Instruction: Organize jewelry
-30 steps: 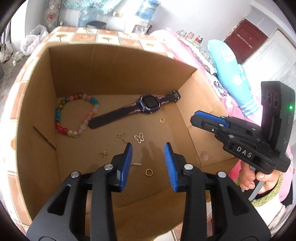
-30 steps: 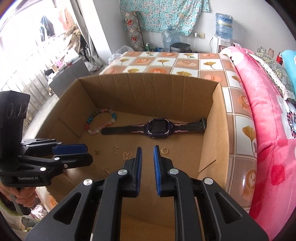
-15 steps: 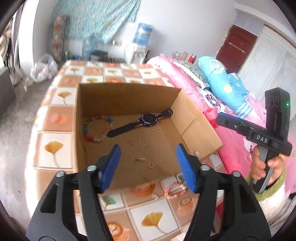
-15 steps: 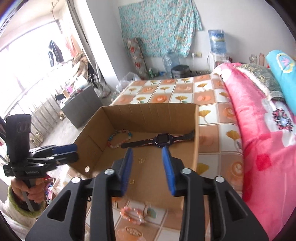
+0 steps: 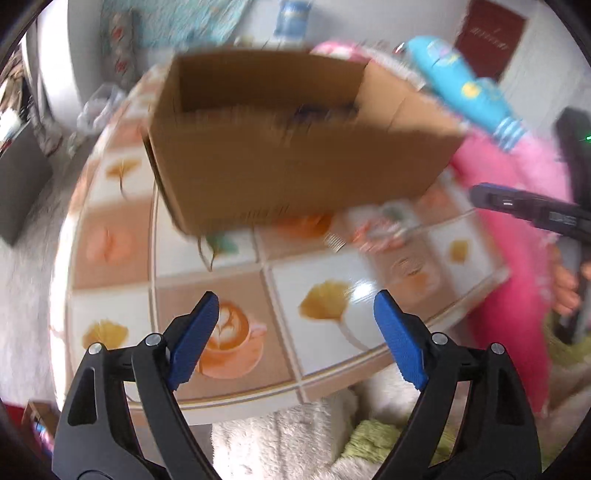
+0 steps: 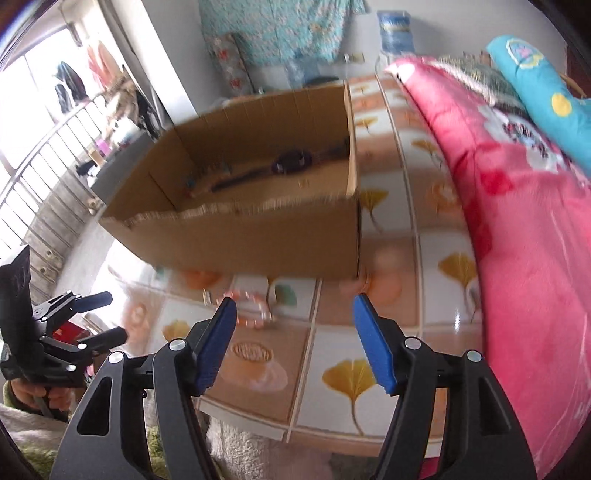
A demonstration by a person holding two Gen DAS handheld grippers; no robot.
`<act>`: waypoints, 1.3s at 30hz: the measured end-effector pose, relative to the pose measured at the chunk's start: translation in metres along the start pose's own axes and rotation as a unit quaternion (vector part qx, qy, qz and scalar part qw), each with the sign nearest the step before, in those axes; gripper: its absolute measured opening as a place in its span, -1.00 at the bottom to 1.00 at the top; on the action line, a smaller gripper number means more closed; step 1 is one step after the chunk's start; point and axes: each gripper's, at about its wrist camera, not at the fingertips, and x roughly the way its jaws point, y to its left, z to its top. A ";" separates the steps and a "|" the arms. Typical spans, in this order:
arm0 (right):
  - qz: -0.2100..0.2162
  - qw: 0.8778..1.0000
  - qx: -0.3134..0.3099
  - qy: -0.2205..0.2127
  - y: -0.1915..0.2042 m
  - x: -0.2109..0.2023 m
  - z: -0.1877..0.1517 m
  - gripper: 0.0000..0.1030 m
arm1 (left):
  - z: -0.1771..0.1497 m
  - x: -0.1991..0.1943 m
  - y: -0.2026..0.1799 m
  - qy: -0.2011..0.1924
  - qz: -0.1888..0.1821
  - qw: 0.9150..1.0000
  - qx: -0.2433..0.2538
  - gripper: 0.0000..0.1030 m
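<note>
Brown cardboard box (image 6: 236, 206) sits open-topped on the tiled table (image 5: 321, 332); both views are smeared by motion. Inside it, in the right wrist view: a dark watch (image 6: 291, 162) lying flat and a blurred beaded bracelet (image 6: 192, 184) near the left wall. Smaller pieces cannot be made out.

Outside the box, on the tiles just in front of its near wall, lies a pink beaded bracelet (image 6: 251, 310). Judged the next thing to collect.

Left claw (image 5: 295, 332): jaws have just been opening, now wide, nothing between them. Right claw (image 6: 293, 339): jaws have just been opening, now fairly wide, also empty. Both hang over the near table edge, clear of the box.

Risks, as judgement:
- Glossy tiles; beads could skid or roll off the near edge if one pad nudges them first.
- A pinch on 1 bead rather than across the strand may let the loop swing and drop short of the box.
- The 2 claws are close together; a shared reach could clash them or knock the light box.

Room: pink quilt (image 6: 517, 221) to the right, blue pillow (image 6: 543, 74), floral cloth (image 6: 280, 33) on the far wall, water jug (image 6: 395, 33), window railing (image 6: 48, 155) at left.
</note>
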 end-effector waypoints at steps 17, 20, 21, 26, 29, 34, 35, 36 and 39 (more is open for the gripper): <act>-0.100 0.990 -0.049 0.089 0.020 0.059 -0.029 0.61 | -0.005 0.043 -0.011 0.043 0.090 0.995 -0.001 0.81; -0.109 0.989 -0.054 0.087 0.018 0.062 -0.031 0.77 | -0.006 0.043 -0.011 0.040 0.090 0.995 -0.003 0.84; -0.109 0.989 -0.053 0.086 0.016 0.063 -0.031 0.79 | -0.006 0.043 -0.011 0.039 0.091 0.995 -0.004 0.84; -0.098 0.989 -0.055 0.091 0.008 0.068 -0.032 0.87 | -0.009 0.043 -0.016 0.033 0.094 0.995 -0.010 0.84; -0.093 0.989 -0.063 0.094 0.008 0.069 -0.032 0.87 | -0.009 0.044 -0.020 0.027 0.096 0.995 -0.012 0.84; -0.085 0.990 -0.063 0.098 0.009 0.069 -0.031 0.87 | -0.012 0.041 -0.024 0.024 0.097 0.995 -0.014 0.84; -0.084 0.990 -0.063 0.097 0.009 0.069 -0.031 0.87 | -0.012 0.041 -0.025 0.024 0.097 0.995 -0.014 0.84; -0.084 0.990 -0.064 0.095 0.009 0.069 -0.031 0.87 | -0.012 0.042 -0.023 0.024 0.097 0.995 -0.014 0.84; -0.083 0.990 -0.065 0.093 0.008 0.069 -0.031 0.87 | -0.012 0.042 -0.023 0.025 0.097 0.995 -0.014 0.84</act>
